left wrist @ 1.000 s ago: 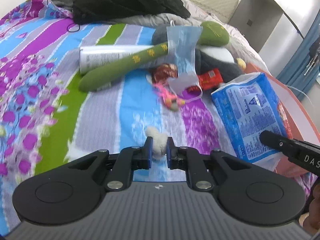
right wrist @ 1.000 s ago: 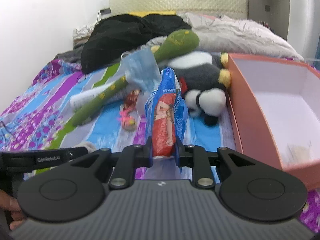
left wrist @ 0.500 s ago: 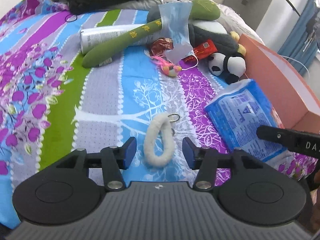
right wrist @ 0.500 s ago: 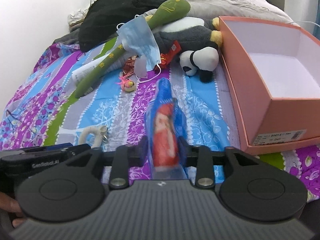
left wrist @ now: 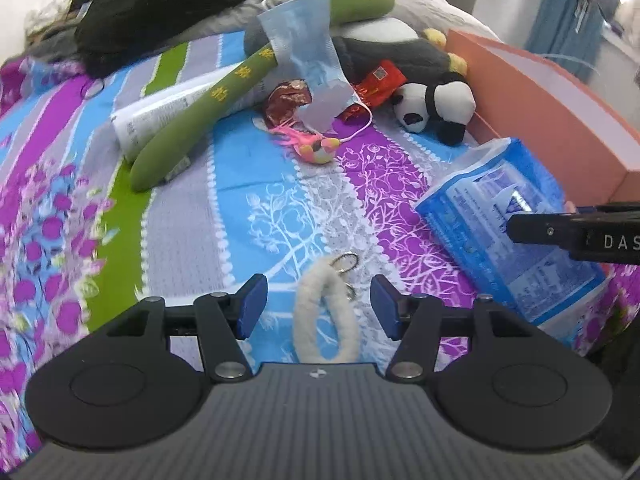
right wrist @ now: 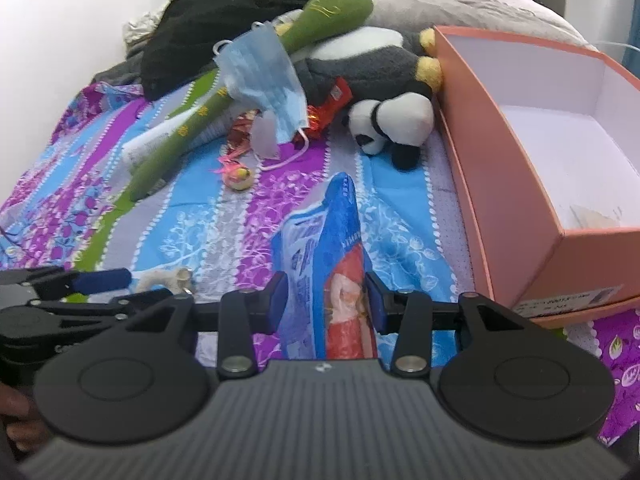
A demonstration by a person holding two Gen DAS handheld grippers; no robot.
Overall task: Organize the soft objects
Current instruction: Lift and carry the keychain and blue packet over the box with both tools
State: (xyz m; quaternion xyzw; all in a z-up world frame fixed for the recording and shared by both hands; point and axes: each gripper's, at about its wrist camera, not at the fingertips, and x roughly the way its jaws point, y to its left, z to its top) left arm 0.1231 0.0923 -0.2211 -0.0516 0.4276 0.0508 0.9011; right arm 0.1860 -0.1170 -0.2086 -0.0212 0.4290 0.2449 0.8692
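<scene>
1. left gripper point(left wrist: 318, 312) – jaws spread wide, nothing clamped. the white fuzzy loop point(left wrist: 324, 320) lies flat on the bedspread point(left wrist: 256, 216) directly between the fingers, touching neither pad. its long axis runs along the fingers, away from the camera, with the metal ring point(left wrist: 346, 261) at the far end.
2. right gripper point(right wrist: 326, 306) – jaws parted around the blue tissue pack point(right wrist: 320, 260), pads just beside its sides; looks released, not gripped. the pack stands on edge, long axis pointing forward toward the panda plush point(right wrist: 394, 124).
3. pink box point(right wrist: 516, 184) – open and nearly empty, just right of the pack and ahead of the right gripper. the left one is well apart from it.
4. key relation: each item sits centred in its own gripper, so closing straight in would likely catch either. my guess is the right arm has the short carry to the box – the loop must cross over the pack.
</scene>
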